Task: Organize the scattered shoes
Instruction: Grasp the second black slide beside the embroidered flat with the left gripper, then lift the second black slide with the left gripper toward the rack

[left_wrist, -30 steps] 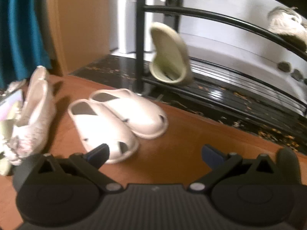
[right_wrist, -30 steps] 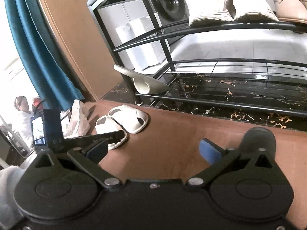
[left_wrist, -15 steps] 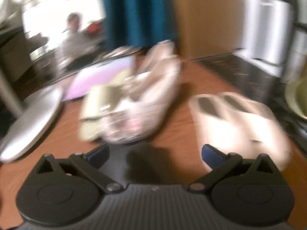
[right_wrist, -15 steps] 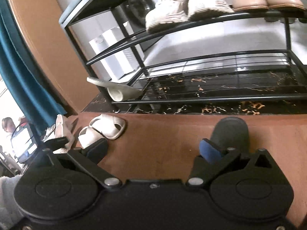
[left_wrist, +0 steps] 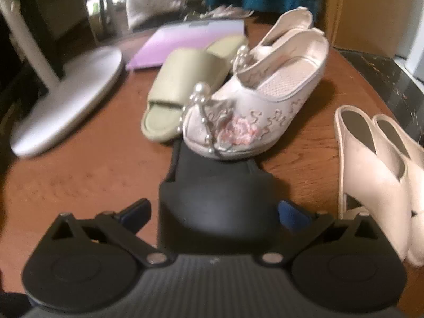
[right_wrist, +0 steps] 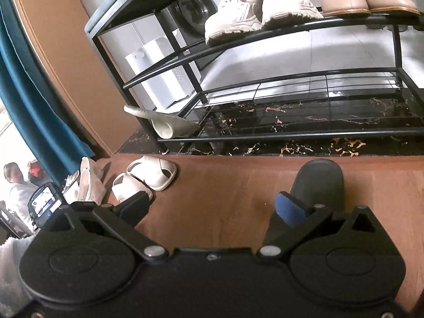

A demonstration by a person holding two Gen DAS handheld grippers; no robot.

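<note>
The left gripper (left_wrist: 214,209) hangs with its jaws spread wide over a black slipper (left_wrist: 212,182) on the brown floor (left_wrist: 92,159), toe-to-toe with an embroidered pearl-trimmed shoe (left_wrist: 254,106) beside a green slide (left_wrist: 180,84). The right gripper (right_wrist: 212,206) is likewise spread, empty, facing the black shoe rack (right_wrist: 291,132) near another black slipper (right_wrist: 320,180).

Soft daylight enters from the window area at upper left in both wrist views, where it blows out to white. In the left wrist view, mild blur softens everything; the embroidered shoe (left_wrist: 254,100) casts a dark shadow toward the camera. The right wrist view is sharper, with glare washing the pale floor behind the shoe rack (right_wrist: 291,132). Fisheye distortion bends the rack's rails and darkens the corners.
</note>
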